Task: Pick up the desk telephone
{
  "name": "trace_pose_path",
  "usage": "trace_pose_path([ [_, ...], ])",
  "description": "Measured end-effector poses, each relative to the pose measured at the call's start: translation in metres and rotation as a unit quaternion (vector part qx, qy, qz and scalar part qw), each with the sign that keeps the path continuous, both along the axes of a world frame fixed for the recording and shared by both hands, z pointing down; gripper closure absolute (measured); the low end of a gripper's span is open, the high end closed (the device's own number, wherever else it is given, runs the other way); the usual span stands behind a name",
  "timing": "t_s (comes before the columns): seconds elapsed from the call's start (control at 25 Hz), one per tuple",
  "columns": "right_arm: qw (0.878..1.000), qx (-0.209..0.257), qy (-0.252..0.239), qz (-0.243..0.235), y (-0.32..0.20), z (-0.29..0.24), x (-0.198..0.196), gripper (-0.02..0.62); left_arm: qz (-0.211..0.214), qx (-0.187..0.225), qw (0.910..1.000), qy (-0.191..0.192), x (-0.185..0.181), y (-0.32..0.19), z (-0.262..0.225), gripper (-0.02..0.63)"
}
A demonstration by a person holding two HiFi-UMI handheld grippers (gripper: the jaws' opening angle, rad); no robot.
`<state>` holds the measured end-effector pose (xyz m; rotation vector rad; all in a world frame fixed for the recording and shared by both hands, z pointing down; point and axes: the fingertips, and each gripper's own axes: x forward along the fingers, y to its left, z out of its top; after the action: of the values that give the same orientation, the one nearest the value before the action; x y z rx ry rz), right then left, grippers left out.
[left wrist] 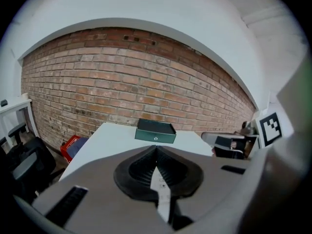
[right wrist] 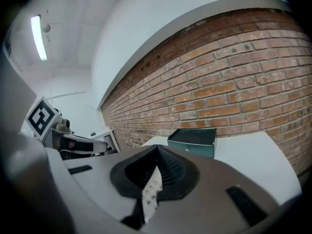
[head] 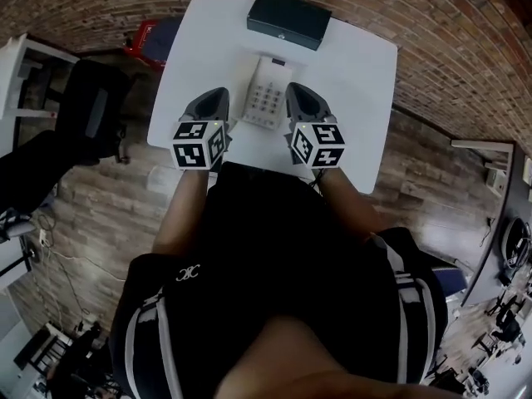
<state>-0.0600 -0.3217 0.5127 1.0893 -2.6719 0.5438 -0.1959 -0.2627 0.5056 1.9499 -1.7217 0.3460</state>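
Observation:
A white desk telephone [head: 266, 94] with a grey keypad lies on the white table [head: 357, 81], between the two grippers. My left gripper [head: 218, 96] hovers just left of it and my right gripper [head: 293, 91] just right of it. Both are shut with nothing between the pads. In the left gripper view a sliver of the telephone [left wrist: 161, 185] shows through the slit of the shut left gripper [left wrist: 156, 150]. In the right gripper view the keypad of the telephone [right wrist: 151, 191] shows the same way below the right gripper [right wrist: 157, 148].
A dark green box [head: 288, 19] lies at the table's far edge, beyond the telephone; it also shows as the green box [left wrist: 155, 131] and the green box [right wrist: 193, 141]. A red case [head: 148, 40] sits on the floor left of the table. A brick wall [left wrist: 131, 82] stands behind.

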Motion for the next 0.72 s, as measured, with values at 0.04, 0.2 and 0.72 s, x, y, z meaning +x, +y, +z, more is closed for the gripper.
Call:
trace_pose_path([
  [0.04, 1.000, -0.004, 0.004, 0.013, -0.004, 0.003, 0.000, 0.597, 0.008, -0.008, 0.9999, 0.007, -0.002, -0.004, 0.005, 0.604],
  [0.2, 0.999, -0.034, 0.008, 0.037, -0.012, 0.020, -0.005, 0.597, 0.041, -0.036, 0.9979, 0.035, -0.012, -0.021, 0.023, 0.604],
  [0.72, 0.968, -0.216, -0.044, 0.122, -0.033, 0.105, 0.007, 0.485, 0.168, -0.145, 0.9643, 0.145, -0.006, -0.059, 0.092, 0.335],
])
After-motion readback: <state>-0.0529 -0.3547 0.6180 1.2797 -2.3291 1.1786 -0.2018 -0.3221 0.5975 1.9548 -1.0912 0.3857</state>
